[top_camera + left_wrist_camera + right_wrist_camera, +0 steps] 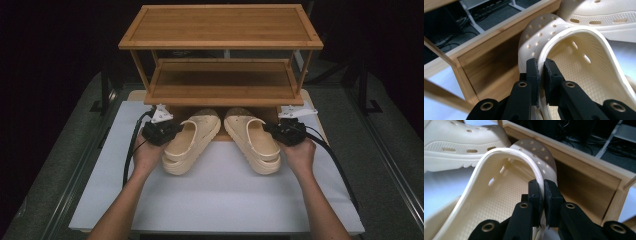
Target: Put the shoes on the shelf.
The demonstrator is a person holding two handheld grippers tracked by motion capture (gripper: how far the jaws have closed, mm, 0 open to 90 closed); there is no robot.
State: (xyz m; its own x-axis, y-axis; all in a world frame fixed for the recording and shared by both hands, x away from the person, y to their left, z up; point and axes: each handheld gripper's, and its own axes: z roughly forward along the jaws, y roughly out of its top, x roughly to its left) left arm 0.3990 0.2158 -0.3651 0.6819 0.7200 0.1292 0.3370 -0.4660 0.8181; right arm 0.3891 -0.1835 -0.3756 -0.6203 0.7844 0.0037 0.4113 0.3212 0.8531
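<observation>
Lower centre of the high view: two forearms enter over the white tabletop [215, 200]. Mid-frame, the left gripper [167, 131] has its jaws pinched on the rim of the left clog [190, 145], and the right gripper [277, 131] likewise clamps the right clog [252, 142]. Both toes point under the lowest tier of the bamboo shoe rack [222, 95] beyond. Probable risk: such thin-edge grips may slip, or a toe may catch the rack frame

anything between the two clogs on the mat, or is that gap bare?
Bare. In the high view, only white mat shows between the left clog and right clog; nothing lies in the wedge.
</observation>
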